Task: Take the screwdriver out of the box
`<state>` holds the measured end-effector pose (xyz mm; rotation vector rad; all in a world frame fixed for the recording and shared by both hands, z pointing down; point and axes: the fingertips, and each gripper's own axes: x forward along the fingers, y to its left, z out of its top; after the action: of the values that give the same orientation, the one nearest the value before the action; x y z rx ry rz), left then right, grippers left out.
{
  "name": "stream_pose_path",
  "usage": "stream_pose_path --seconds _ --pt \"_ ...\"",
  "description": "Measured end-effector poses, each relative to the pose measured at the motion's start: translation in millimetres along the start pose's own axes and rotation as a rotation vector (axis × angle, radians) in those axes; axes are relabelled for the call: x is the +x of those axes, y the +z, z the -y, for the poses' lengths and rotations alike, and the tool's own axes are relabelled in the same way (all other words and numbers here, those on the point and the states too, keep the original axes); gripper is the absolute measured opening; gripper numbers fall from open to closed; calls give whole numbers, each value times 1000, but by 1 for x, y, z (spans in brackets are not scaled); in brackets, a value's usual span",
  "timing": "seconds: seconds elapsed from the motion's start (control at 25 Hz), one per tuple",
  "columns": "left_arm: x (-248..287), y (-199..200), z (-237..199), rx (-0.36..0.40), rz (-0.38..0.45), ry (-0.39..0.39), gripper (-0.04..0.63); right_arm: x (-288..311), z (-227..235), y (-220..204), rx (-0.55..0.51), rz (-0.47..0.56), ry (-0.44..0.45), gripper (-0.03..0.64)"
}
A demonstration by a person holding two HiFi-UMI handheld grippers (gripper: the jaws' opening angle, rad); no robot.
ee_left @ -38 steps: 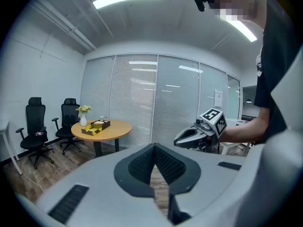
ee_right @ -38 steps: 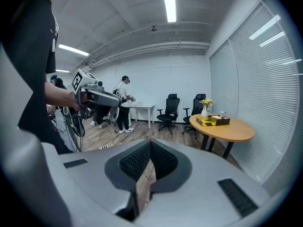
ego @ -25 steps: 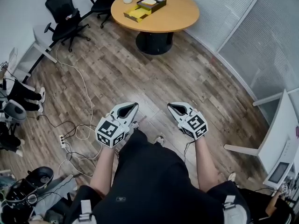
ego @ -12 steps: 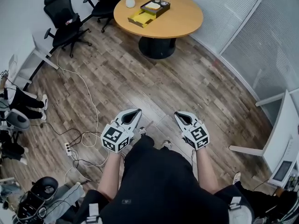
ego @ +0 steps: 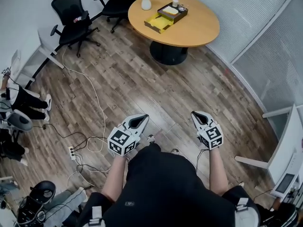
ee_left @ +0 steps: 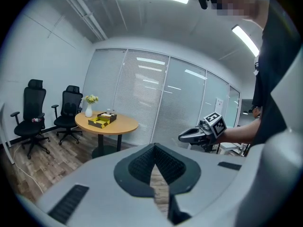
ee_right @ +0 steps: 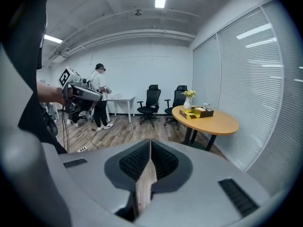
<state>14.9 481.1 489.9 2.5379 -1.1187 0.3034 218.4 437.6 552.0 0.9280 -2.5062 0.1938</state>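
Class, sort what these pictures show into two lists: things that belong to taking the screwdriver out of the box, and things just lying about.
Job: yellow and black open box on the round wooden table; left gripper and right gripper, both shut and empty. Screwdriver not discernible.
Lying about: black office chairs; white vase of yellow flowers; white floor cables.

- Too small to tell what lies inside the box on the round table.
- Cut off by the head view's left edge: a person, with only dark legs and pale shoes showing.
- Cut off by its right edge: a white desk.
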Motion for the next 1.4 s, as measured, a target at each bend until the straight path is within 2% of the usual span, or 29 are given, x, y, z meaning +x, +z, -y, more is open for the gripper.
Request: stream_pose_path --seconds 0.28,0.44,0.6,0.84,1.0,1.16,1.4 --pt "-3 10 -49 -2 8 -37 6 49 11 38 -39 -2 -36 8" --pt "2 10 -58 -3 7 -71 6 62 13 53 -52 12 -62 8" --pt "10 13 -62 -4 4 -82 6 74 15 52 -73 -18 -47 8" --pt "17 16 -82 -33 -4 -50 6 99 34 59 -35 -19 -22 8" --pt "26 20 -99 -47 -8 -13 6 122 52 70 -48 -9 4 8" --pt "44 38 -110 -39 -2 15 6 140 72 81 -57 3 33 8" --pt "81 64 -122 -22 11 50 6 157 113 92 -54 35 27 8"
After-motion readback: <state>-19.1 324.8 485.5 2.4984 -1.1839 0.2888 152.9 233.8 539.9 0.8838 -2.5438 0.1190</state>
